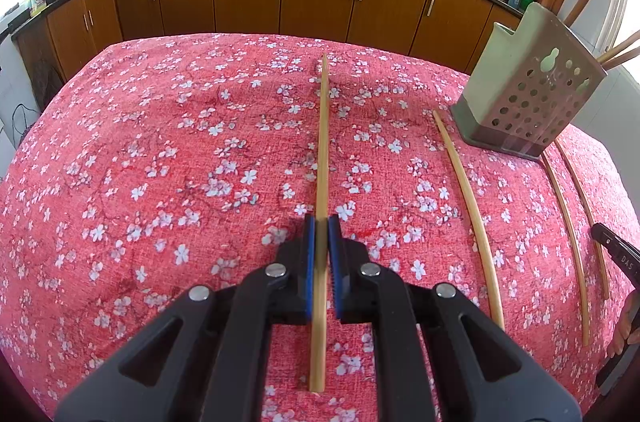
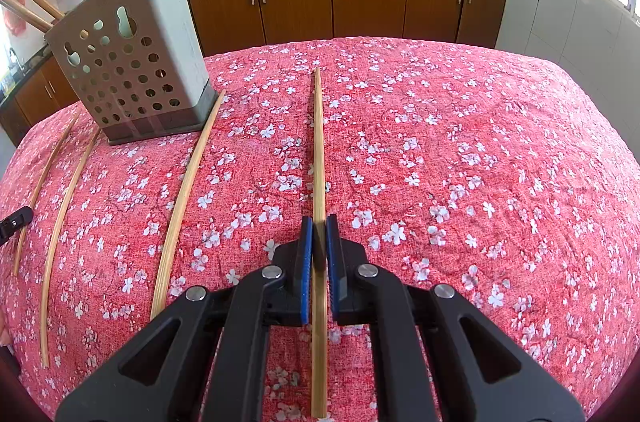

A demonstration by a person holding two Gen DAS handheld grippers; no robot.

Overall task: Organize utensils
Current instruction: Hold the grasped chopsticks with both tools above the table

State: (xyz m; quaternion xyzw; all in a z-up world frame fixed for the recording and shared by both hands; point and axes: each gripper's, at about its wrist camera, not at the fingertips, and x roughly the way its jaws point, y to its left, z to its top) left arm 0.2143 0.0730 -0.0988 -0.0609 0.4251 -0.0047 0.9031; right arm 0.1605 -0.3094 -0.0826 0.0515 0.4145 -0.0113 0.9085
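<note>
Chopsticks (image 1: 323,142) (image 2: 318,150) sat clamped lengthwise in the left gripper (image 1: 321,222) and right gripper (image 2: 319,220), ready for the holder (image 1: 528,82), spares lying near it.

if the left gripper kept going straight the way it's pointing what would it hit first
Most likely the tablecloth. The left gripper, shut on a chopstick, tilts down at open cloth; the utensil holder sits off to its right. The chopstick's tip would probably touch first; depth is unclear.

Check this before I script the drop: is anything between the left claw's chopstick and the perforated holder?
Nothing visible stands between them. One loose bamboo chopstick lies flat on the cloth between the held bamboo chopstick and the grey-green perforated plastic holder.
</note>
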